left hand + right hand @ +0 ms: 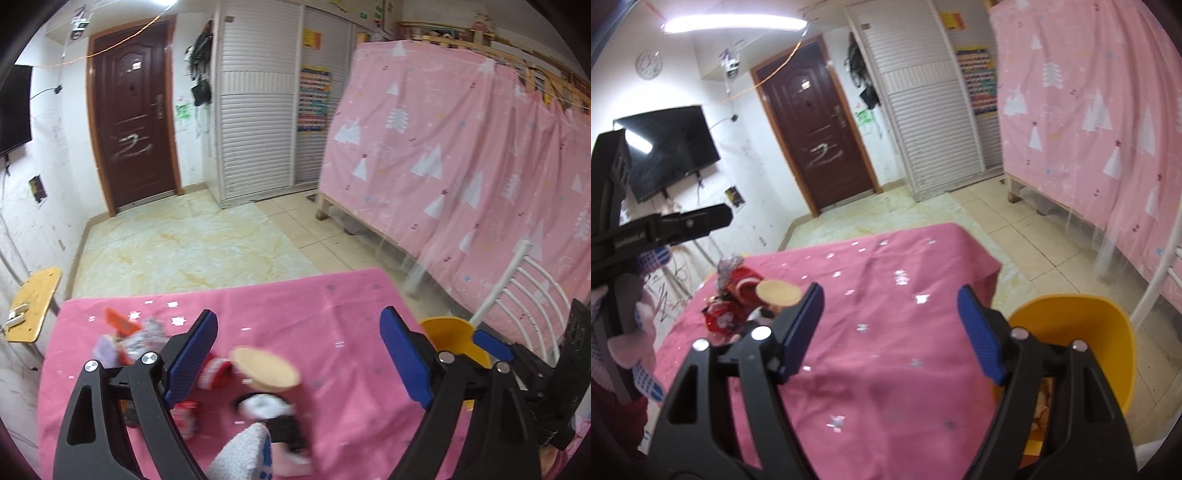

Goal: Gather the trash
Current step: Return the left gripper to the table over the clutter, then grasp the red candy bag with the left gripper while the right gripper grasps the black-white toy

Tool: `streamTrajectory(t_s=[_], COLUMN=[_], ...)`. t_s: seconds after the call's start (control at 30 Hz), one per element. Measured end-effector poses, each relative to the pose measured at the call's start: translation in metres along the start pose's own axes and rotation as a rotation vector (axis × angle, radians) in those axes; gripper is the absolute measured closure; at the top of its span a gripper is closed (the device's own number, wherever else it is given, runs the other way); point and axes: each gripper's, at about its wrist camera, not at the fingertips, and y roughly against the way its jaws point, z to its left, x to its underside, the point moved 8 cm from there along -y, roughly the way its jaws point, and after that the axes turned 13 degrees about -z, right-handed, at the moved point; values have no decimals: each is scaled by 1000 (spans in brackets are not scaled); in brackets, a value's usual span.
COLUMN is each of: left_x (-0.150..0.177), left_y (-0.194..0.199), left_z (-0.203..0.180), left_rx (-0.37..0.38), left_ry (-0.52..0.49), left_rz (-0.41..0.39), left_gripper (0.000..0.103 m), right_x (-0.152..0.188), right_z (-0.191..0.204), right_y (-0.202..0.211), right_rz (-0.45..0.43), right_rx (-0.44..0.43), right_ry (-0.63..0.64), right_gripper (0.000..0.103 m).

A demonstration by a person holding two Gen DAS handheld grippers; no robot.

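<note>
Trash lies on a table under a pink cloth (pixel 332 306): red and silver crumpled wrappers (pixel 125 339), a red wrapper (pixel 214 369), a round tan lid or disc (pixel 266 365) on a dark item, and a white and black piece (pixel 266 406). My left gripper (pixel 295 358) is open above this pile, holding nothing. My right gripper (pixel 890 328) is open over bare cloth (pixel 905 258), with the wrappers (pixel 735 291) and tan disc (pixel 777 291) to its left. A yellow bin (pixel 1082 339) stands at the table's right edge, also in the left wrist view (pixel 447 332).
A pink patterned curtain (pixel 461 147) hangs over a bed frame on the right. A white metal chair back (pixel 524 295) stands beside the bin. A dark door (pixel 133 122), a louvred wardrobe (pixel 258 110) and a wall TV (pixel 668 147) lie beyond. A small wooden stool (pixel 33 306) stands left.
</note>
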Motion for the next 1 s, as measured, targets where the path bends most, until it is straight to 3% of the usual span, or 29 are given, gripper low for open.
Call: streamTrajectory(t_s=[0.2, 0.57, 0.73, 1.0], left_x=[5, 42, 59, 91], left_y=[9, 24, 34, 45], left_z=[59, 144, 152, 123], left_rx=[-52, -76, -37, 60], left_ry=[12, 47, 50, 8], left_rz=[16, 68, 73, 87], left_gripper=[21, 20, 20, 20], right_x=[7, 29, 41, 61], right_z=[40, 94, 110, 135], right_y=[-20, -49, -54, -65], right_rz=[49, 143, 185, 253], right_rx=[-45, -122, -163, -209], right_ry=[65, 128, 120, 136], right_gripper=[26, 26, 26, 26])
